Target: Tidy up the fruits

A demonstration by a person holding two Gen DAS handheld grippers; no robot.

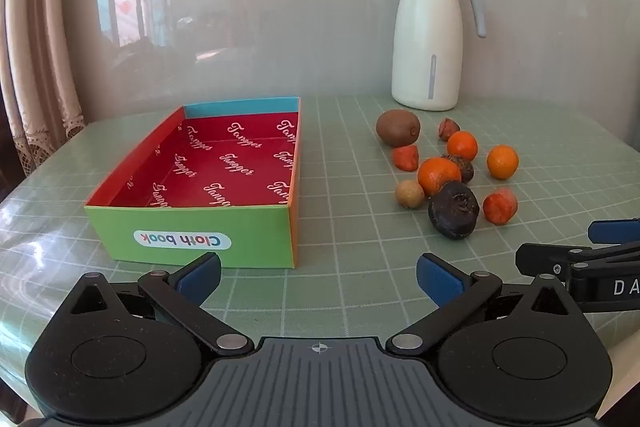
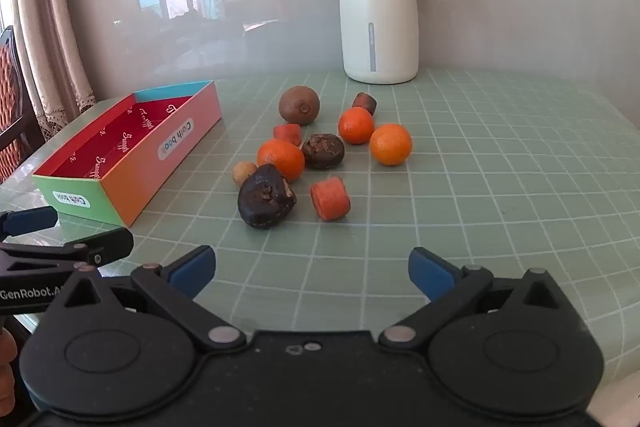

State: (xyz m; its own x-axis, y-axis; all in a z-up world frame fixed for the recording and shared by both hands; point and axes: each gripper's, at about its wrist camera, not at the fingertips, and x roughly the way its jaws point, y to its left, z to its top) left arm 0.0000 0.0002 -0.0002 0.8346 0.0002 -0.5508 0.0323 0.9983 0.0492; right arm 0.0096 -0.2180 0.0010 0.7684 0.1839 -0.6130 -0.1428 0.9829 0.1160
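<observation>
A colourful open box [image 1: 192, 227] with a red lining stands empty at the left, also in the right wrist view [image 2: 132, 163]. Loose fruit lies to its right: a brown kiwi [image 1: 398, 127] [image 2: 299, 105], three oranges [image 1: 439, 175] [image 2: 281, 159], two dark fruits [image 1: 453, 209] [image 2: 266, 197], orange-red pieces [image 1: 500, 205] [image 2: 330, 198] and a small tan fruit [image 1: 409, 193] [image 2: 243, 172]. My left gripper [image 1: 318, 273] is open and empty, near the box's front corner. My right gripper [image 2: 312, 269] is open and empty, in front of the fruit.
A white jug with a grey-blue lid and handle [image 1: 428, 39] [image 2: 380, 7] stands behind the fruit by the wall. The table has a green grid mat [image 1: 344, 195]. A curtain [image 1: 36, 39] hangs at the left.
</observation>
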